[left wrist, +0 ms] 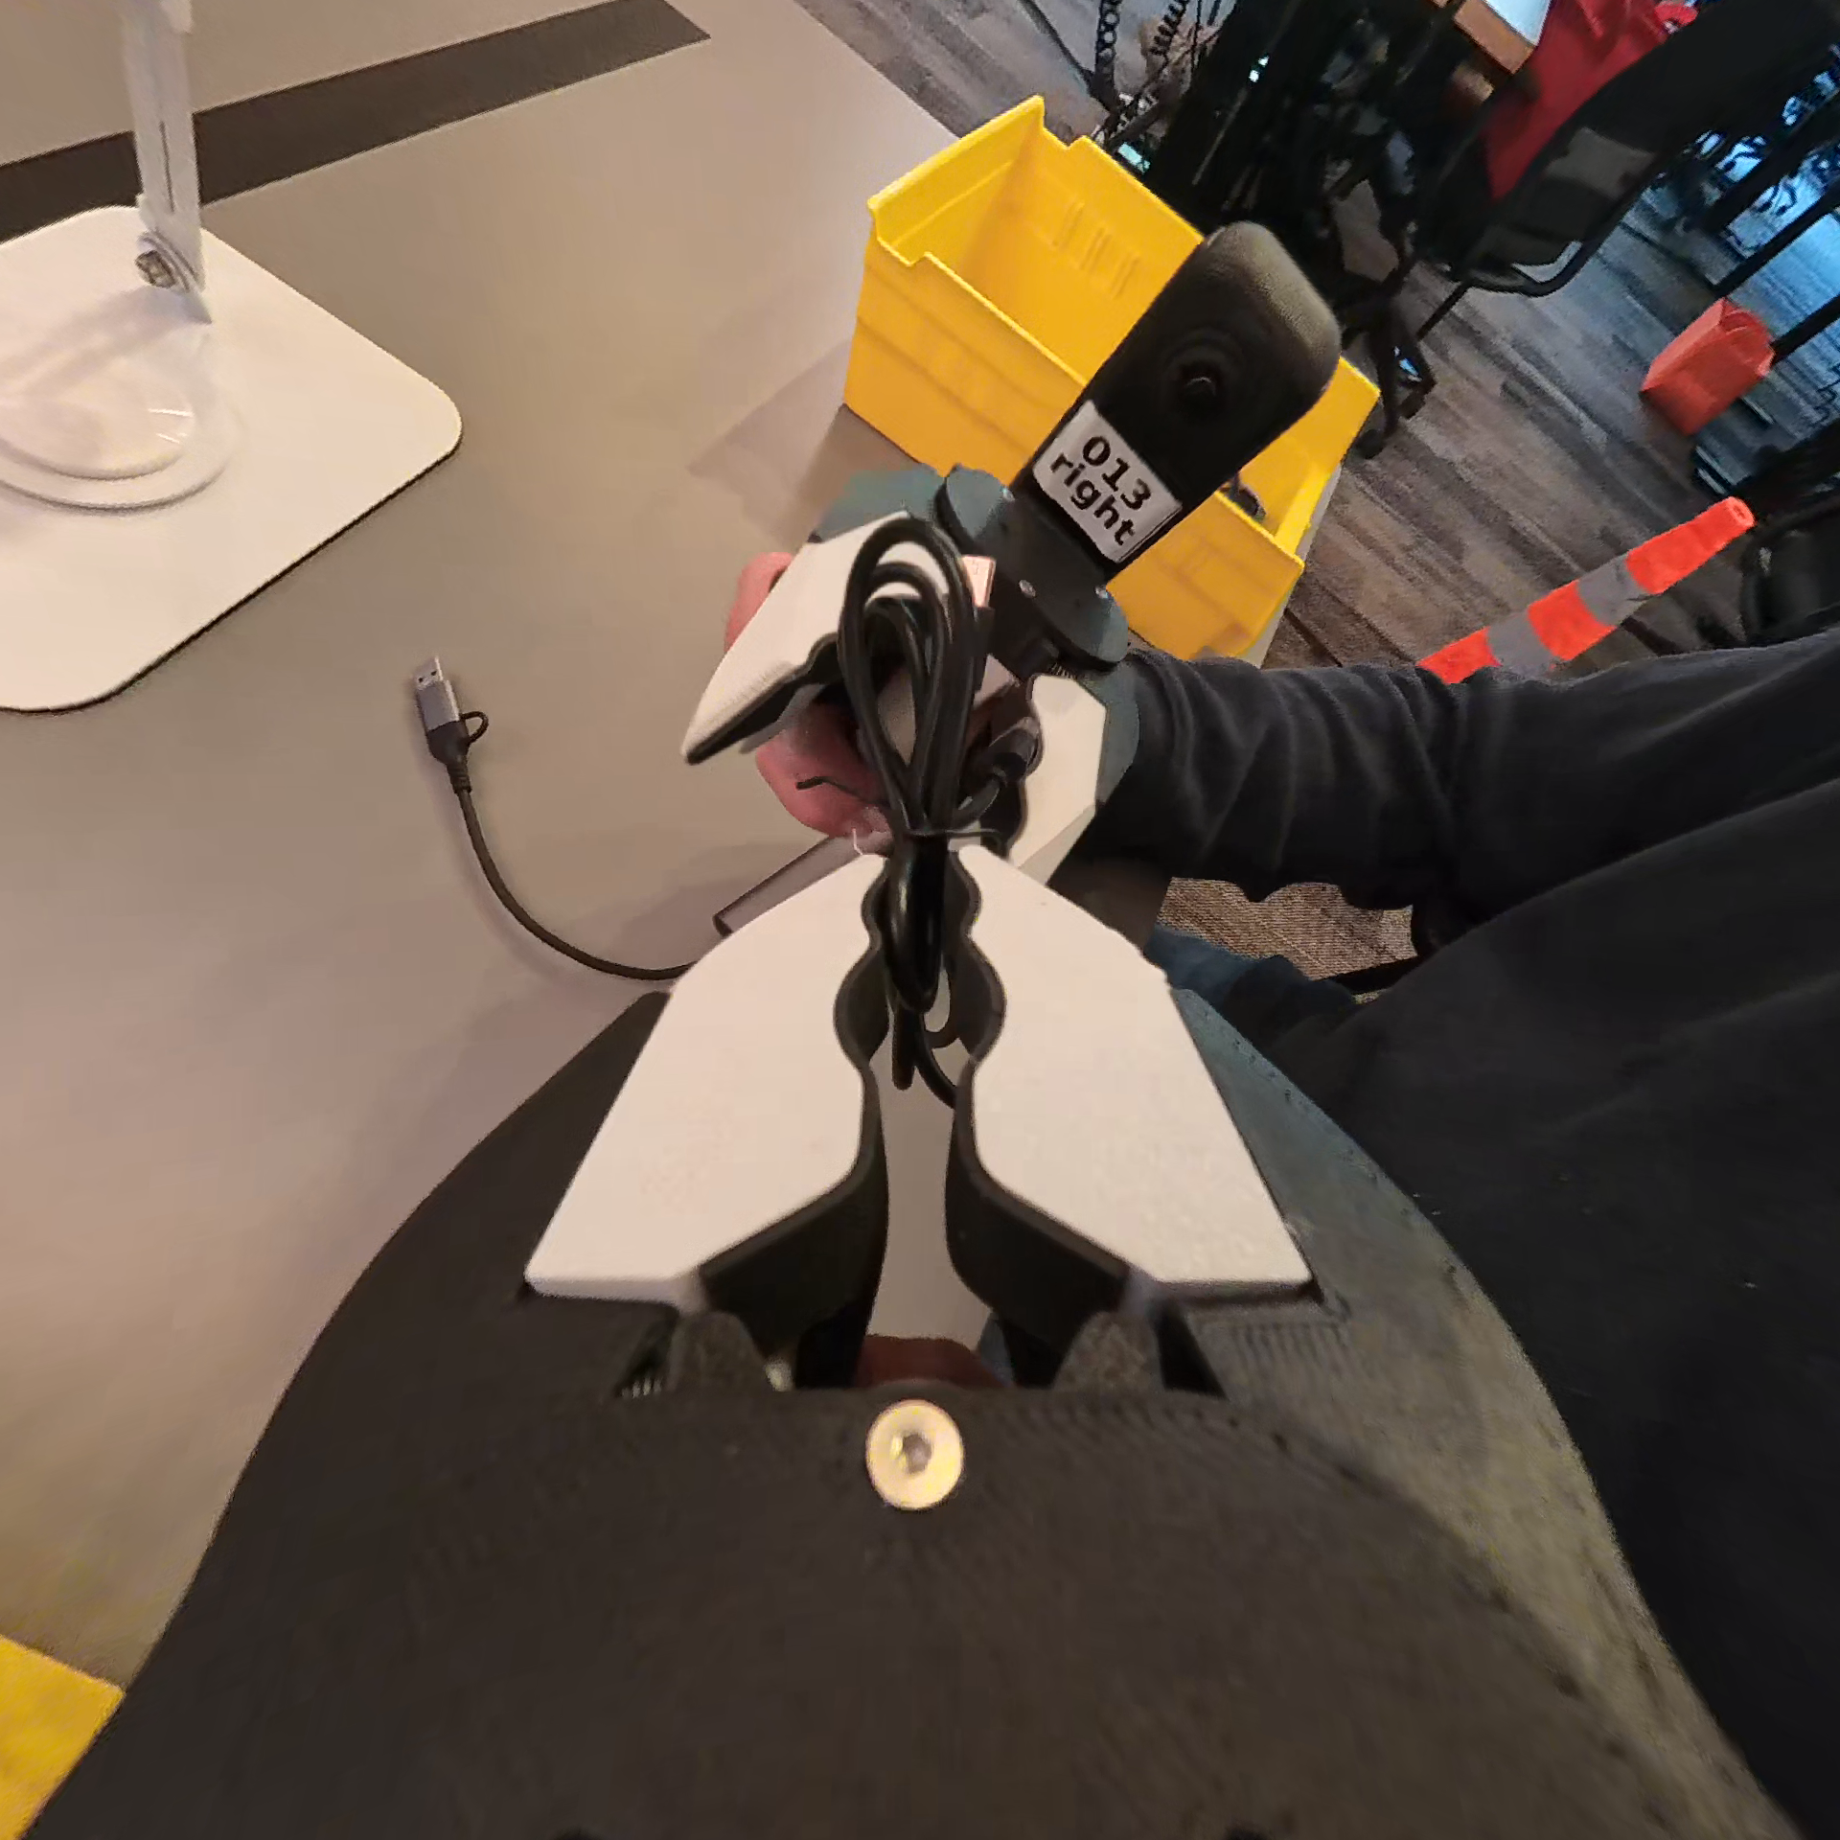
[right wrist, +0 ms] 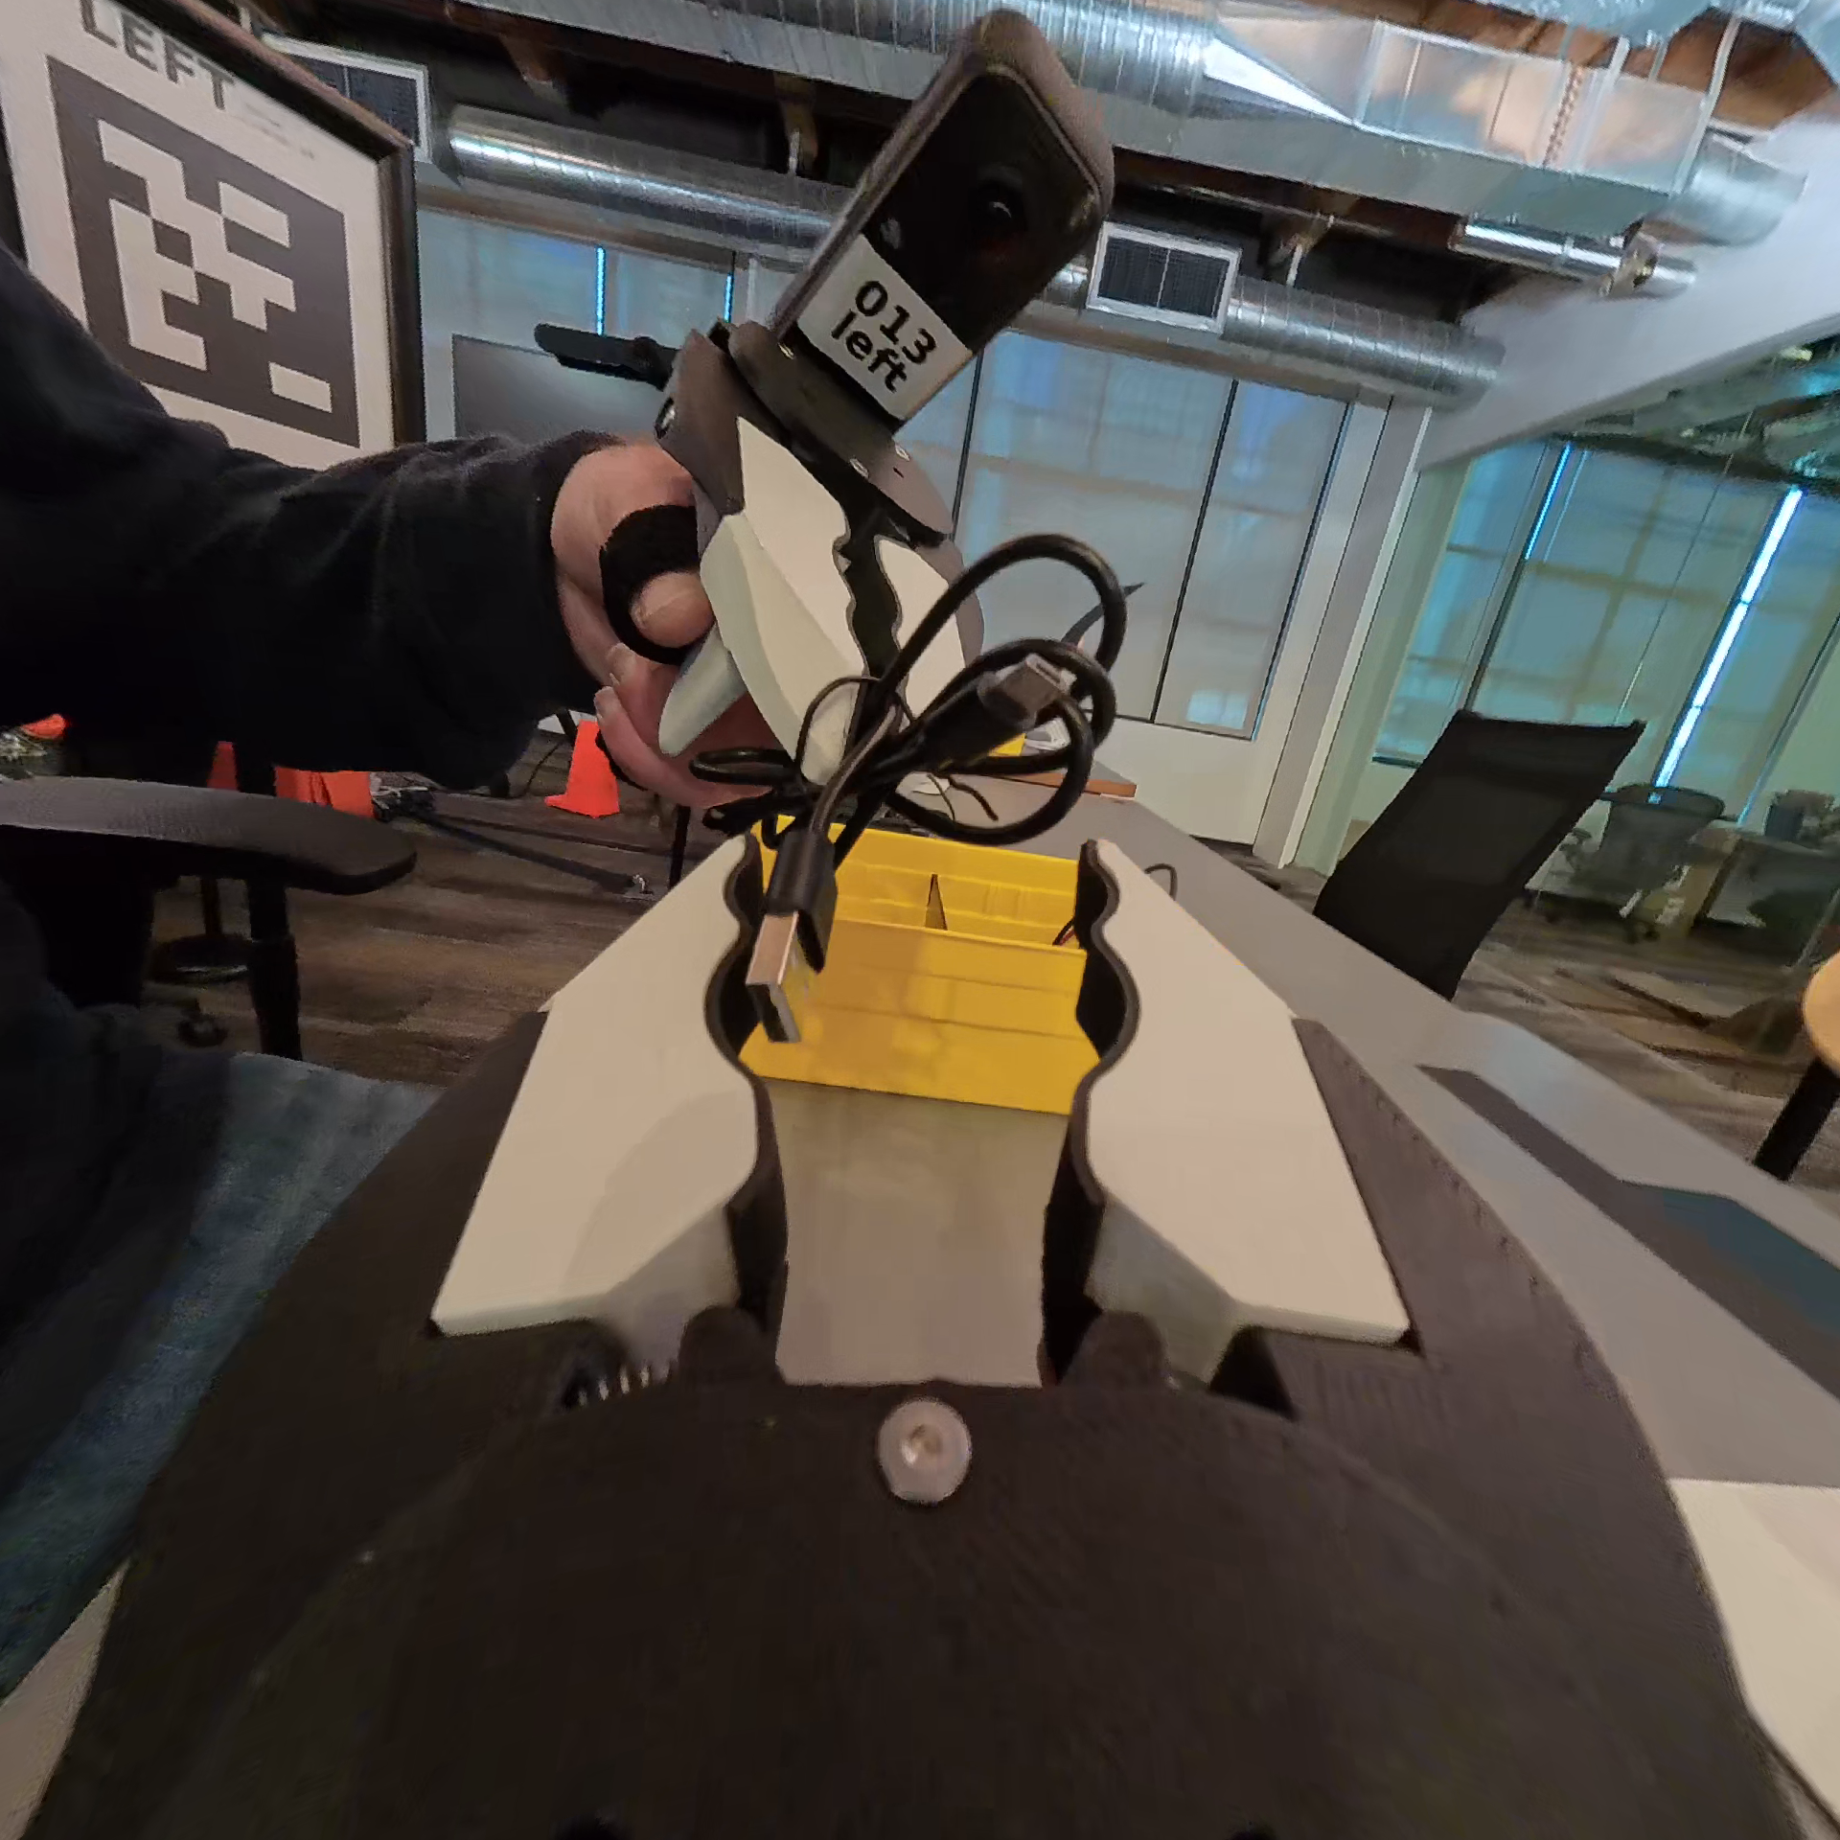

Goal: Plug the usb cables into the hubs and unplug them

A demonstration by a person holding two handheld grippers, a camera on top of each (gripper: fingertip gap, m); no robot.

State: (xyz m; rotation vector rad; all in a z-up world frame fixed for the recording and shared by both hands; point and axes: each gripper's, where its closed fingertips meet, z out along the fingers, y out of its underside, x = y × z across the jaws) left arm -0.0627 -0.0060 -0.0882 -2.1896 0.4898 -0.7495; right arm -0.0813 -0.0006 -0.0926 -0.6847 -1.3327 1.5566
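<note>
My left gripper [left wrist: 921, 874] is shut on a tied bundle of black USB cable [left wrist: 901, 697] and holds it up above the table's near edge. In the right wrist view the left gripper [right wrist: 826, 737] holds the bundle [right wrist: 996, 737], and the cable's silver USB-A plug [right wrist: 782, 961] hangs down from it. My right gripper [right wrist: 916, 886] is open, with that plug between its fingers, close to the left finger [right wrist: 637, 1045]. The right gripper also shows in the left wrist view [left wrist: 886, 717], just behind the bundle. A grey hub [left wrist: 772, 886] lies on the table, mostly hidden, with its own short cable and plug [left wrist: 438, 697].
A yellow bin [left wrist: 1006, 299] stands at the table's far edge and also shows in the right wrist view [right wrist: 946, 1006]. A white stand with a flat base [left wrist: 199, 448] sits at the left. A person's dark sleeves reach in from the right. Office chairs and orange cones stand on the floor beyond. Only a small space, under 4 cm, lies between the two pairs of fingers.
</note>
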